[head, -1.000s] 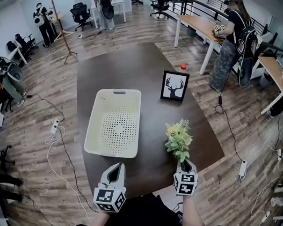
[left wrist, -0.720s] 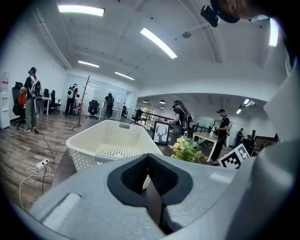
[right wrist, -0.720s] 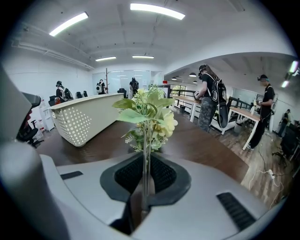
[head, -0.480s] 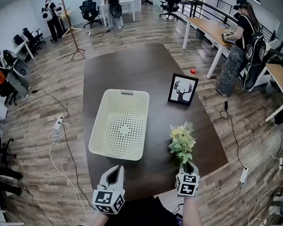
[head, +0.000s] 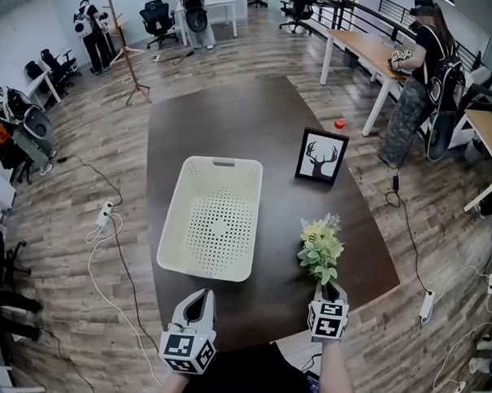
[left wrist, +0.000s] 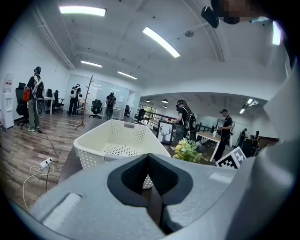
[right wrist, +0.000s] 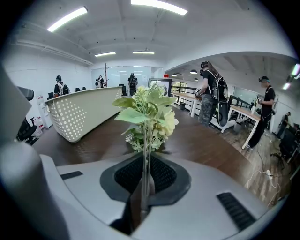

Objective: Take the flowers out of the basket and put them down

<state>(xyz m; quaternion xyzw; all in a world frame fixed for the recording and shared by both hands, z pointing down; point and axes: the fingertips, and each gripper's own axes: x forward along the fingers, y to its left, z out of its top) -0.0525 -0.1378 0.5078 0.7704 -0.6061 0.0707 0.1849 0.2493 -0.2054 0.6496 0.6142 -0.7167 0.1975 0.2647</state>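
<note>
A bunch of yellow-green flowers (head: 321,248) hangs over the dark table, right of the white basket (head: 213,216). My right gripper (head: 329,293) is shut on the thin stems (right wrist: 144,173), and the blooms (right wrist: 149,116) stand up ahead of the jaws. The basket's perforated bottom shows bare, with nothing in it. My left gripper (head: 196,305) hovers near the table's front edge, below the basket, its jaws together with nothing between them. In the left gripper view the basket (left wrist: 112,145) sits ahead and the flowers (left wrist: 188,151) to the right.
A framed deer picture (head: 321,157) stands behind the flowers on the dark table (head: 233,118). A small red object (head: 339,123) lies at the far right edge. A person (head: 422,77) stands by a desk at the right. Cables and a power strip (head: 103,218) lie on the floor at the left.
The view has shifted a little, so table and basket sit slightly lower right. The flowers stay held in my right gripper, close to the same spot. My left gripper has barely moved.
</note>
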